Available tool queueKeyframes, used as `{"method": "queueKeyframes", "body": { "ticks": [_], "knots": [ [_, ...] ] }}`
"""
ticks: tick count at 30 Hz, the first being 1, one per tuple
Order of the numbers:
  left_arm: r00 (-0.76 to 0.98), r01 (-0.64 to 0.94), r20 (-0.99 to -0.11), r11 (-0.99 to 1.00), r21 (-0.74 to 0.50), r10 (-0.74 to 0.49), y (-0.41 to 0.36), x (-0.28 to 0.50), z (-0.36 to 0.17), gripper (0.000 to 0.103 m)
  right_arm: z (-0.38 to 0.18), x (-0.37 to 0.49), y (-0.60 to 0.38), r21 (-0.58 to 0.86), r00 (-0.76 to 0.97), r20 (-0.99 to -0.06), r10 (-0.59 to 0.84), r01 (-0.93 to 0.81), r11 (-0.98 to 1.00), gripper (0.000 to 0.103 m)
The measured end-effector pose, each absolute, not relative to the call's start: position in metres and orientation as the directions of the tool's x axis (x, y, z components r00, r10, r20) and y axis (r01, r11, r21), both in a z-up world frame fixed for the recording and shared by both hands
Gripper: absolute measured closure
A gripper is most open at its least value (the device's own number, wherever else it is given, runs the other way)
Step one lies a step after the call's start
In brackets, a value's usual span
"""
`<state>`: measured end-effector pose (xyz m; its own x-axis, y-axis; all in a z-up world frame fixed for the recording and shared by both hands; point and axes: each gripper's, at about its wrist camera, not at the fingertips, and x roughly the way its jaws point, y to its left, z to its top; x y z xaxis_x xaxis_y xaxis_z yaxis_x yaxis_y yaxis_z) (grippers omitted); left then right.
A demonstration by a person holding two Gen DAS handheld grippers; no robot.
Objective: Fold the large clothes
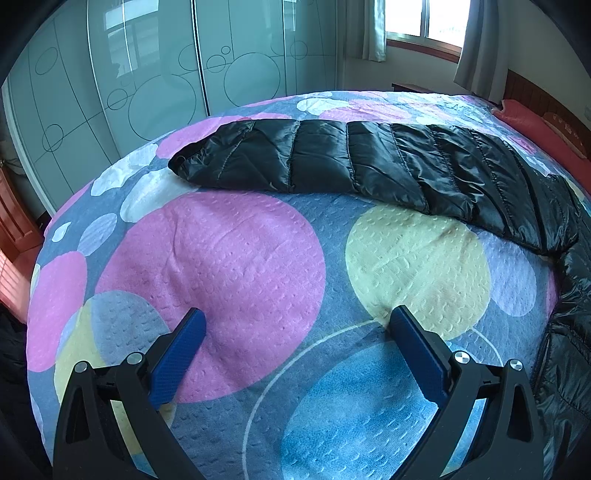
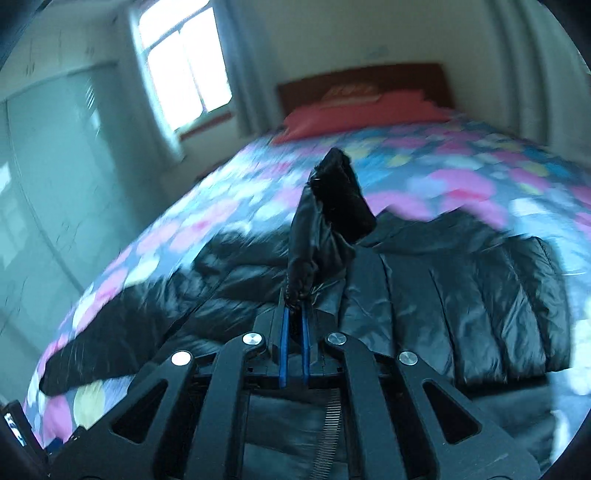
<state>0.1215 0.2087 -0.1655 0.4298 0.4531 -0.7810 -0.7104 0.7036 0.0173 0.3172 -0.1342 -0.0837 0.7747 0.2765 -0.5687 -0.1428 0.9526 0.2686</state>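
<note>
Left wrist view gives me my left hand-held gripper (image 1: 297,325) with its blue pads (image 1: 181,354) spread wide apart and nothing between them, poised over the bedspread (image 1: 240,258), which is printed with pink, yellow, blue and white circles. Beyond it, a sleeve (image 1: 351,162) of the black puffer jacket (image 1: 561,332) lies stretched flat across the far part of the bed, its cuff pointing left, while the jacket's body runs down the right edge of that picture. Frosted wardrobe doors (image 1: 129,92) with circle outlines stand on the far left, and a curtained window (image 1: 424,22) sits at the far right.

From the right wrist view, which is blurred, I see my right hand-held gripper (image 2: 294,314) with its pads pressed together on a pinch of black jacket fabric. That pinched piece, the other sleeve (image 2: 332,206), stands lifted above the jacket body (image 2: 461,295), which is spread over the near part of the bed. A red pillow (image 2: 351,118) and a wooden headboard (image 2: 362,79) are at the far end.
</note>
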Motion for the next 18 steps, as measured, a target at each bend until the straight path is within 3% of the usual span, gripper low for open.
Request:
{"method": "queueKeyframes", "body": {
  "ticks": [4, 7, 8, 9, 11, 16, 18],
  "knots": [
    [0.429, -0.71, -0.781, 0.704, 0.019, 0.454, 0.209, 0.121, -0.165, 0.004, -0.115, 0.335, -0.089, 0.218, 0.678, -0.676, 0.289, -0.19, 0.957, 0.097],
    [0.429, -0.711, -0.781, 0.703, 0.019, 0.454, 0.207, 0.121, -0.165, 0.004, -0.134, 0.339, -0.085, 0.196, 0.617, -0.733, 0.285, -0.21, 0.958, 0.088],
    [0.428, -0.711, -0.781, 0.703, 0.019, 0.455, 0.208, 0.121, -0.166, 0.004, -0.139, 0.339, -0.084, 0.198, 0.599, -0.746, 0.291, -0.217, 0.956, 0.081],
    [0.428, -0.711, -0.781, 0.703, 0.02, 0.455, 0.208, 0.122, -0.166, 0.004, -0.141, 0.338, -0.083, 0.208, 0.593, -0.745, 0.306, -0.229, 0.951, 0.065],
    [0.429, -0.711, -0.781, 0.703, 0.018, 0.454, 0.207, 0.121, -0.166, 0.004, -0.135, 0.328, -0.088, 0.258, 0.584, -0.724, 0.367, -0.265, 0.929, 0.043],
    [0.429, -0.711, -0.78, 0.703, 0.019, 0.455, 0.206, 0.121, -0.166, 0.004, -0.083, 0.282, -0.132, 0.292, 0.66, -0.62, 0.424, -0.307, 0.906, 0.043],
    [0.428, -0.711, -0.78, 0.703, 0.021, 0.456, 0.206, 0.121, -0.166, 0.004, -0.065, 0.274, -0.166, 0.289, 0.701, -0.596, 0.39, -0.266, 0.92, 0.053]
  ]
}}
